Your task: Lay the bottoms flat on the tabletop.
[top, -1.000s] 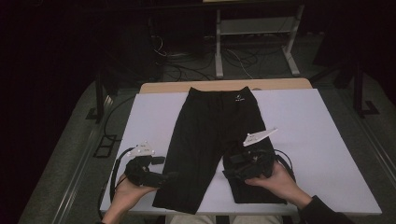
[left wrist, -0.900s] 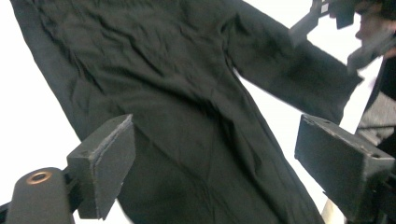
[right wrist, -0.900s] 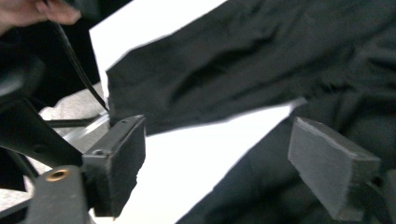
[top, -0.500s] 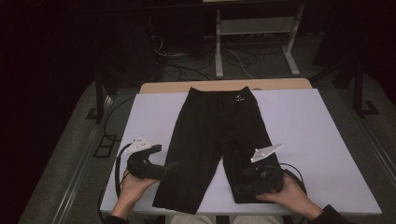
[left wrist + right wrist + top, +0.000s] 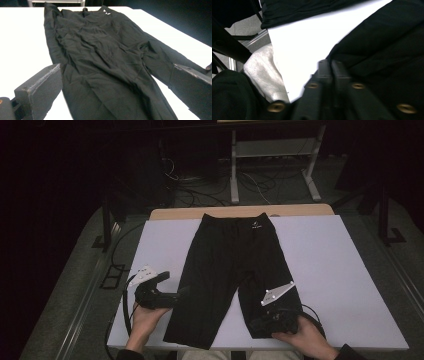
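Observation:
Black shorts (image 5: 235, 265) lie flat on the white table (image 5: 345, 270), waistband at the far side, legs toward me. My left gripper (image 5: 172, 284) rests at the outer edge of the left leg. Its jaws have just opened wider and stand open, with the cloth (image 5: 105, 62) lying between them untouched. My right gripper (image 5: 260, 322) sits at the hem of the right leg by the near edge. Its jaws have just closed. In the right gripper view my right gripper (image 5: 332, 65) is shut, and the edge of the black cloth (image 5: 387, 50) runs into the jaws.
A wooden strip (image 5: 240, 212) borders the table's far edge. Behind it stand a white metal frame (image 5: 272, 155) and floor cables (image 5: 260, 182). A person's light-grey lap (image 5: 262, 72) shows just below the near edge. Bare white tabletop extends to the right of the shorts.
My right gripper has slid down the right leg toward the near edge and its jaws have come together at the hem. The left gripper has stayed in place with wider jaws.

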